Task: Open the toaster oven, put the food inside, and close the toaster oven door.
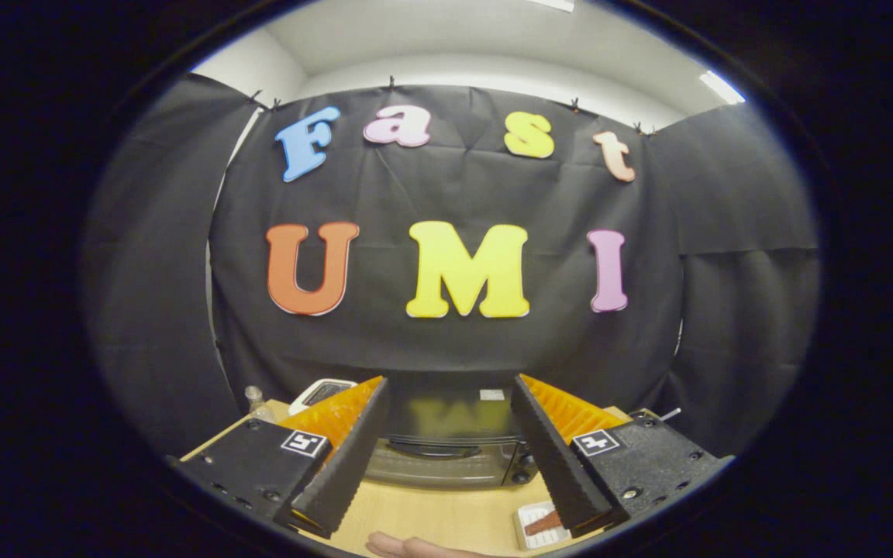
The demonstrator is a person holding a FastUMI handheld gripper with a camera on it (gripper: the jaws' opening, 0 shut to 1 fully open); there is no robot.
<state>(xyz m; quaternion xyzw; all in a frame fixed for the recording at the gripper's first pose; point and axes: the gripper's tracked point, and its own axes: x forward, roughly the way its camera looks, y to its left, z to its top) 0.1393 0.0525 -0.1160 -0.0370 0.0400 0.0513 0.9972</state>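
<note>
Item: claw [450,391], hand-held, raised above the tabletop [439,519]. Fingers spread wide apart, nothing between them, gripping nothing.

Left, far: a small clear bottle [254,400] at the tabletop's far left corner, and beside it a white-rimmed device [321,391], partly hidden behind the left finger; its kind cannot be told.

Centre, far: toaster oven [446,442], dark, boxy, glossy top, standing on the light wooden tabletop against the booth's black cloth wall. It lies straight ahead of the claw and lower down, framed between the two fingers. Long axis runs left to right, square across the line of the fingers. Door appears shut; a curved handle [435,449] crosses the upper part of the glass front. Knobs [524,467] sit at the right end of the front.

Centre, near: a fingertip [408,546] of a person's hand rests at the near edge of the tabletop.

Right, near: a small white tray [533,535] holding a reddish-brown piece of food [543,523], just under the right finger, nearer than the oven.

Judgement: the door handle comes first; reaching it calls for a forward and downward move.
</note>
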